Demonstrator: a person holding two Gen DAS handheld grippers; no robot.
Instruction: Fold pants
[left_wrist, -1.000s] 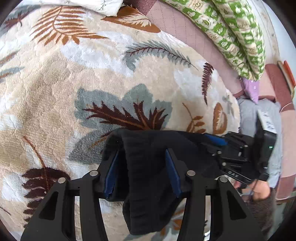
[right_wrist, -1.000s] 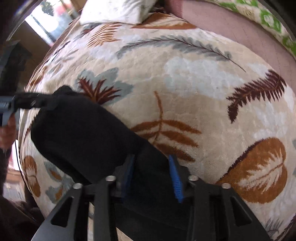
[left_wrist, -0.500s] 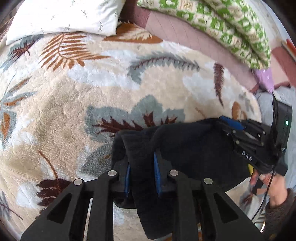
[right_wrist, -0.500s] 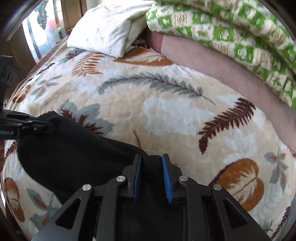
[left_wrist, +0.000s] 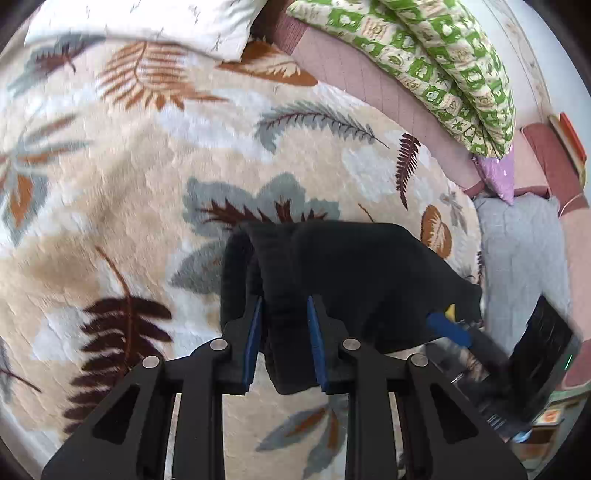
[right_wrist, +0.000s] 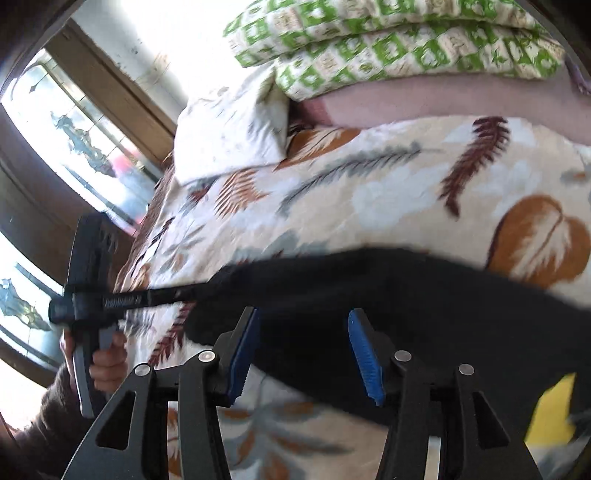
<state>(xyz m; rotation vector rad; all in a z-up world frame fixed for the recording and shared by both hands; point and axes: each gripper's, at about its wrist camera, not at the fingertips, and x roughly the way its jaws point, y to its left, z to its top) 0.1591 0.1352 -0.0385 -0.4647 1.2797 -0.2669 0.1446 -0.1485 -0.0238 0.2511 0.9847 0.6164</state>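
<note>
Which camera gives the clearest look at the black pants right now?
The left wrist view: the black pants appear sharp, bunched on the leaf-print blanket with a fold between the left gripper fingers. The right wrist view shows them only as a blurred dark band.

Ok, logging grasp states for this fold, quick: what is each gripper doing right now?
Left gripper: shut on a fold of the black pants.
Right gripper: open, fingers spread, pants fabric lying loose between them.
</note>
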